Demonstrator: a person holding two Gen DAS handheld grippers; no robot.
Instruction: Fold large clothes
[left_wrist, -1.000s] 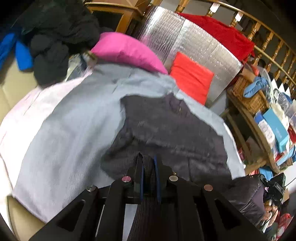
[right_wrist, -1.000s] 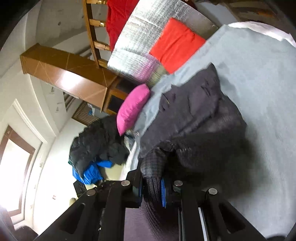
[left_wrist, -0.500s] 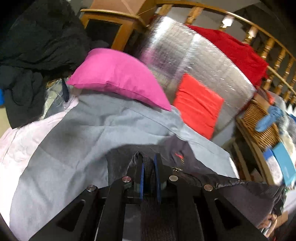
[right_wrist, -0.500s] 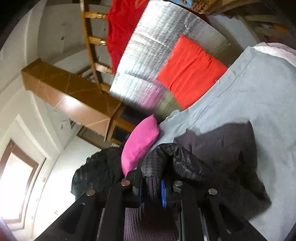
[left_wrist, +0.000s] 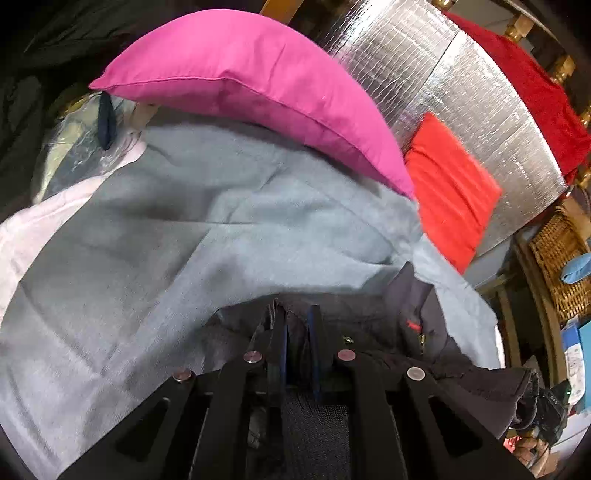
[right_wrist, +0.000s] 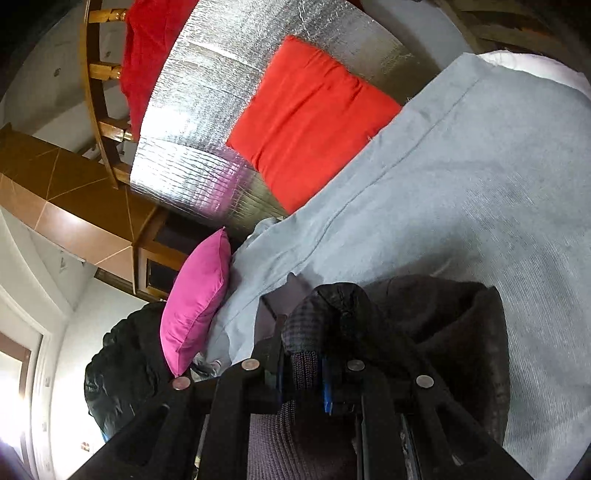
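Observation:
A large dark grey-black jacket (left_wrist: 424, 332) lies on a light blue-grey sheet (left_wrist: 221, 229) on the bed. My left gripper (left_wrist: 297, 325) is shut on a ribbed dark edge of the jacket, low over the sheet, close to the pink pillow. In the right wrist view the jacket (right_wrist: 461, 325) bunches in a dark fold on the sheet (right_wrist: 480, 177). My right gripper (right_wrist: 304, 343) is shut on another ribbed edge of the same jacket. Most of the jacket is hidden under the grippers.
A pink pillow (left_wrist: 251, 81) lies at the head of the bed, with a red cushion (left_wrist: 450, 188) against a silver foil panel (left_wrist: 461, 85). A wooden railing with a red cloth (left_wrist: 535, 92) stands behind. Dark clothes (right_wrist: 122, 369) pile at the left. A wicker basket (left_wrist: 561, 258) stands at the right.
Both grippers have carried the held jacket edges forward toward the pillows. The pillows loom larger, and less of the jacket shows spread out ahead.

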